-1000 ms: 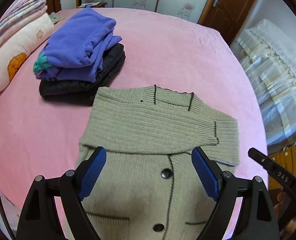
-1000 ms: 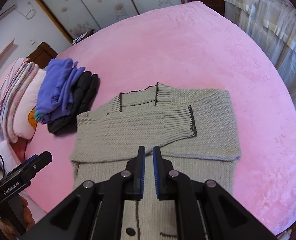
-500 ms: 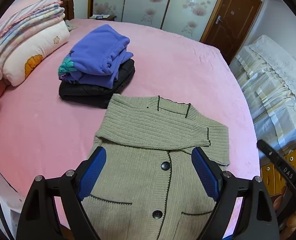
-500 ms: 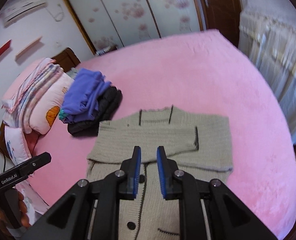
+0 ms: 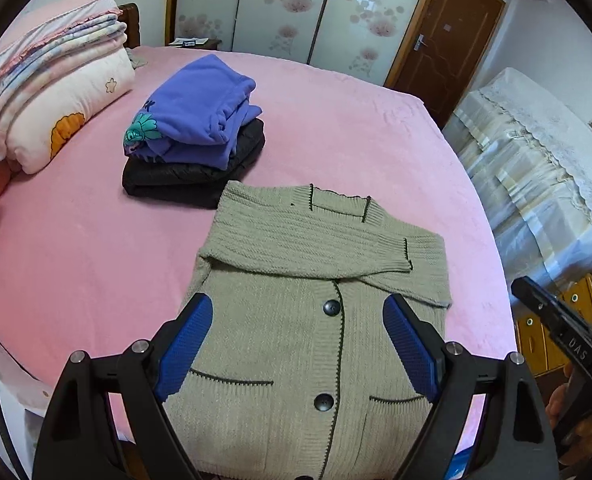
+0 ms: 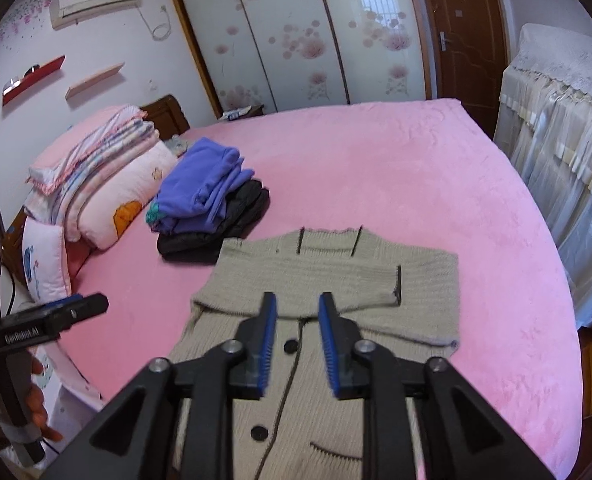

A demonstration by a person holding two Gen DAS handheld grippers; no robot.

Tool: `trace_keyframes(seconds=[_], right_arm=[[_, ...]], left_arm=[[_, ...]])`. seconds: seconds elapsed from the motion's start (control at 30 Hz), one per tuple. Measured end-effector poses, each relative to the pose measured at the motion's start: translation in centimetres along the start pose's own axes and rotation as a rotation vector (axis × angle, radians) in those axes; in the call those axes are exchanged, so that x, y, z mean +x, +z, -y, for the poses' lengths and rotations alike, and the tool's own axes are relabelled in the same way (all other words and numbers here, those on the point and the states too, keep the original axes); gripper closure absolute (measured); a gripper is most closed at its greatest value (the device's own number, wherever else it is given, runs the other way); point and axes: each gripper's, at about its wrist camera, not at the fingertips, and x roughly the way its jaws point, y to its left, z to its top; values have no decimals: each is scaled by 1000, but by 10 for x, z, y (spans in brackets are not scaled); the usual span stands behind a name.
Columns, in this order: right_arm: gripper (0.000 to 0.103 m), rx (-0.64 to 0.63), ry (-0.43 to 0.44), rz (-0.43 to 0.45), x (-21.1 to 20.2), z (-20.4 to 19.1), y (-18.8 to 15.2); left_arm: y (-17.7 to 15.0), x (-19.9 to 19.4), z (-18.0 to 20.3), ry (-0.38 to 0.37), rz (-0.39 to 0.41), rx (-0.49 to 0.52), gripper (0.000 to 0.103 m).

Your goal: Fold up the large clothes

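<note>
A beige knit cardigan (image 5: 320, 280) with dark buttons lies face up on the pink bed (image 5: 336, 120), both sleeves folded across its chest. It also shows in the right wrist view (image 6: 336, 276). My left gripper (image 5: 296, 316) is wide open and empty, held above the cardigan's lower half. My right gripper (image 6: 296, 312) is partly open and empty, above the cardigan's middle. Each gripper shows at the edge of the other's view.
A folded purple garment (image 5: 200, 108) lies on a folded black one (image 5: 192, 172) just left of the cardigan's collar. Folded quilts and pillows (image 5: 56, 80) lie at the bed's left. A covered piece of furniture (image 5: 536, 168) stands right of the bed.
Both grippers have pulled back and up from the cardigan, so more of the room shows. The right gripper's jaws have opened from nearly shut to a wider gap. The cardigan has not moved.
</note>
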Motion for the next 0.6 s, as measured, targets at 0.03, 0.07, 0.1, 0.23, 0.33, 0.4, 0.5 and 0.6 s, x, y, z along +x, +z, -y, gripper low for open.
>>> trace_keyframes(seconds=[0.03, 0.07, 0.1, 0.23, 0.33, 0.4, 0.5, 0.6], right_arm=[[78, -4, 6, -7, -1, -1, -6], [78, -9, 9, -11, -3, -2, -9], [78, -13, 6, -13, -5, -4, -15], [78, -15, -18, -16, -15, -13, -38], [78, 0, -38, -15, -27, -23, -57], [78, 7, -57, -5, -36, -29, -73], [78, 4, -85, -1, -42, -37, -99], [78, 33, -111, -34, -41, -36, -129]], left_arm=[[-4, -1, -3, -5, 1, 3, 17], [-8, -1, -6, -8, -4, 6, 17], [-14, -1, -11, -12, -11, 11, 17], [-37, -1, -31, -22, -28, 22, 17], [-59, -1, -53, -16, -51, 28, 17], [-73, 1, -67, -13, -66, 32, 17], [-100, 6, -89, -3, -87, 35, 17], [-129, 17, -113, 10, -114, 33, 17]])
